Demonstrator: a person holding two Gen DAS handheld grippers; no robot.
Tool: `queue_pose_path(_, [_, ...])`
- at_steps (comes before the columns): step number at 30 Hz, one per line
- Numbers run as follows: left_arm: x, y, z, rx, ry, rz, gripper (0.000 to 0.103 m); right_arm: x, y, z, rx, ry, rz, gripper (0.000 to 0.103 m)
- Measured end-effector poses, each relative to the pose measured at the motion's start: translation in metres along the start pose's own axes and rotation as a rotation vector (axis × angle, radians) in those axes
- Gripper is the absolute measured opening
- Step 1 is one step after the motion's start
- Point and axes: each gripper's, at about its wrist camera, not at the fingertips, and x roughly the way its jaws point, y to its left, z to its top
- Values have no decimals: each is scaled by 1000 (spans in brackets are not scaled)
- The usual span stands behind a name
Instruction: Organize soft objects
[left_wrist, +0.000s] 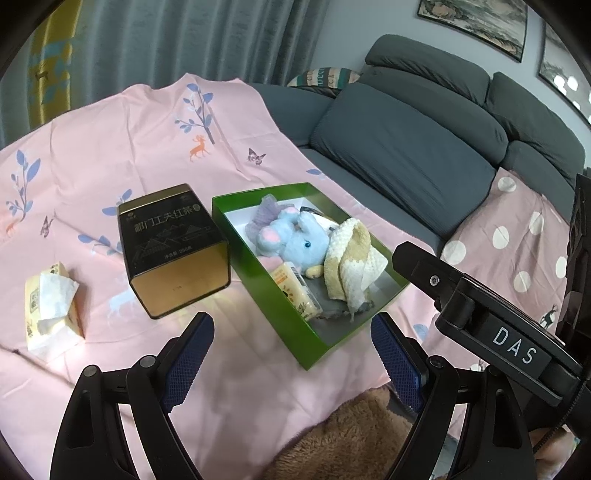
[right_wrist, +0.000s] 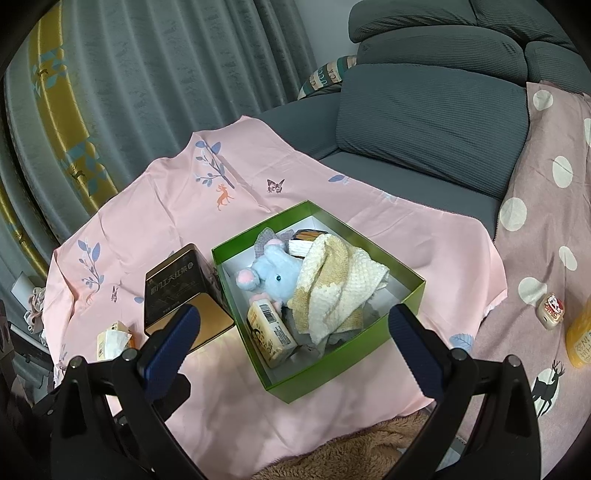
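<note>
Left wrist view: both our grippers, left gripper (left_wrist: 291, 354) and right gripper (right_wrist: 295, 341), hover spread and empty, so a careless reach for the tissue pack (left_wrist: 51, 306) at far left could clip the tea tin (left_wrist: 173, 251) into the green box (left_wrist: 314, 354).

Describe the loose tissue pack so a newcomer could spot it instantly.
Start at the pink printed sheet draped over the sofa and find the dark tea tin left of the green box. Left again of the tin lies the tissue pack, alone on the sheet. Unlike the sealed pack inside the box, it has white tissue spilling from its top.
</note>
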Motion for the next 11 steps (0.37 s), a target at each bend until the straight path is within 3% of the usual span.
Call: queue_pose_path(11, [1,-1,-3,-2,6,-2,87,0,-1,0,-4,-1,-14,102])
